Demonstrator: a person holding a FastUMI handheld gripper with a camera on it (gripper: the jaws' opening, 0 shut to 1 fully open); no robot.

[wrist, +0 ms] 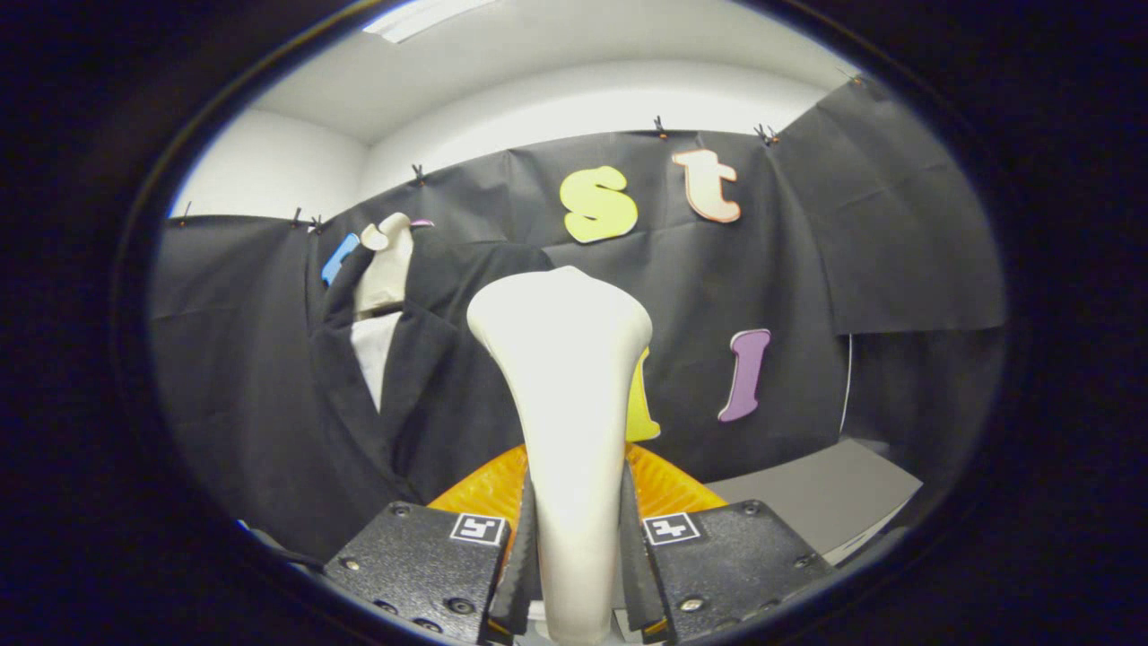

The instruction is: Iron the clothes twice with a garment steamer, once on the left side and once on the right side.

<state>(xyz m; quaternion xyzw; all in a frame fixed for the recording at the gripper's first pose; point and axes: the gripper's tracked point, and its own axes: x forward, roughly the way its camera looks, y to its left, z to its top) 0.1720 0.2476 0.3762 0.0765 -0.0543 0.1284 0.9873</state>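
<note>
While my claw [574,538] clamps both fingers on the steamer [563,377], its head stands ahead of me and the jacket [421,377] hangs farther off to the left. Sweeping across too loosely, I judge, could twist the smooth handle and miss a side.

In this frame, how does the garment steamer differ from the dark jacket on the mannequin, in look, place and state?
The garment steamer is pale, smooth and rigid; the dark jacket is soft cloth. The steamer stands upright between the fingers of the gripper, which press on its neck; the jacket hangs untouched on the mannequin, beyond the fingers and to their left. The steamer's head stands apart from the jacket.
</note>
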